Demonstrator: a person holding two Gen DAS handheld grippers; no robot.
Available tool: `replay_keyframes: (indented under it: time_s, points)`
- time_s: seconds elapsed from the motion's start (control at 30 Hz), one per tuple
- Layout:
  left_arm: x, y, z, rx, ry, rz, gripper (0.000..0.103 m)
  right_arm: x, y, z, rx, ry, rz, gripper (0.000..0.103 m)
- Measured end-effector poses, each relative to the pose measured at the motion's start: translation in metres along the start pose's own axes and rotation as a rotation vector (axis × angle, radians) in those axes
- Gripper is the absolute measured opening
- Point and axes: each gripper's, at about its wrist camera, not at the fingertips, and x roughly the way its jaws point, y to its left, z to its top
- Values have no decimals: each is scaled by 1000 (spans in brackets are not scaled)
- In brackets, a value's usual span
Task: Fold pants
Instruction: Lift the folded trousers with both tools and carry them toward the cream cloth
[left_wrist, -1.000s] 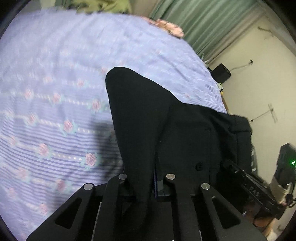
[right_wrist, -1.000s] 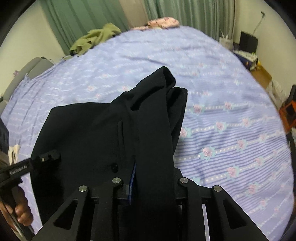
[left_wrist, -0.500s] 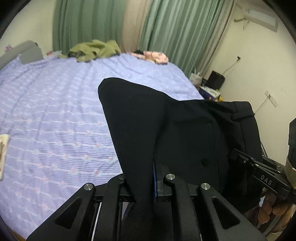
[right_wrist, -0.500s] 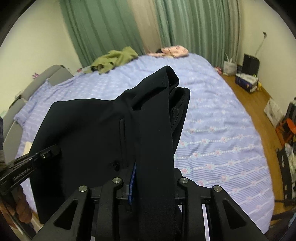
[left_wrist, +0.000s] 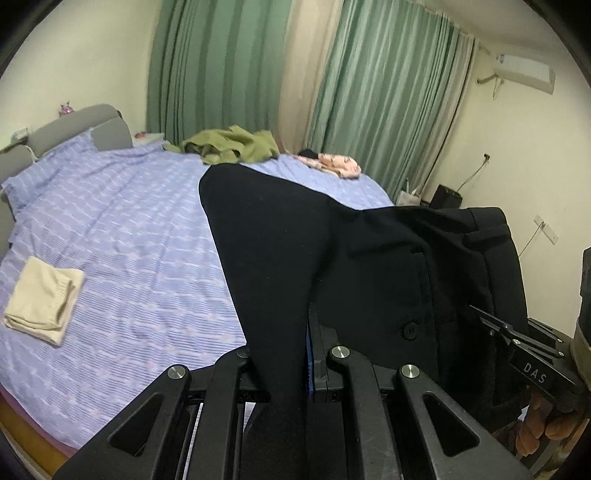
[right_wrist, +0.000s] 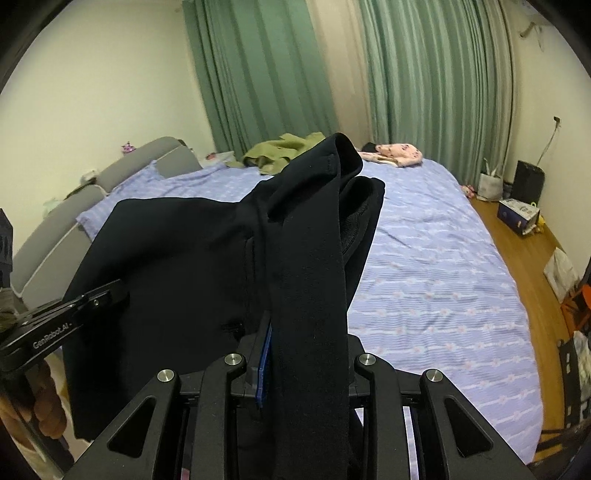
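The black pants (left_wrist: 280, 258) hang in the air above the bed, held up by their waistband between both grippers. My left gripper (left_wrist: 295, 354) is shut on one end of the waistband; the cloth drapes over its fingers and hides the tips. My right gripper (right_wrist: 295, 350) is shut on the other end of the pants (right_wrist: 192, 251), cloth likewise draped over it. Each gripper shows in the other's view: the right one (left_wrist: 524, 354) at the right edge, the left one (right_wrist: 66, 314) at the left edge. A back-pocket button (left_wrist: 409, 329) faces the left camera.
The bed (left_wrist: 140, 236) with a purple floral sheet lies below and ahead. A folded beige garment (left_wrist: 40, 295) lies on its left part. A green garment (left_wrist: 232, 146) and a pink one (left_wrist: 332, 164) lie at the far end. Green curtains (right_wrist: 424, 81) hang behind, wood floor (right_wrist: 524, 243) at right.
Both grippers have risen and tilted up with the pants: the views went from looking down at the sheet to showing the whole bed, curtains and walls. Both holds are unchanged.
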Motion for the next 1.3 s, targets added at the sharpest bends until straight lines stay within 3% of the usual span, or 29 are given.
replay_keyframes:
  time_s: [0.37,0.57,0.77,1.0,1.2,1.3]
  points:
    - [-72,123,-3,157,3,0,11,-8,158,-31,65,-17,-42,27]
    - [-91,180,-4,103,-3,28,11,5,206,-30,48,8,4,27]
    - [-99,222,-7,45,0,103,11,28,244,-23,-20,12,74,27]
    - [-97,275,-15,-44,4,184,11,69,288,-13,-107,76,167,27]
    - [-96,343,-15,-116,8,186,11,96,337,-7,-164,106,207,27]
    - [-95,379,-12,-103,12,180,11,110,365,-8,-166,111,213,27]
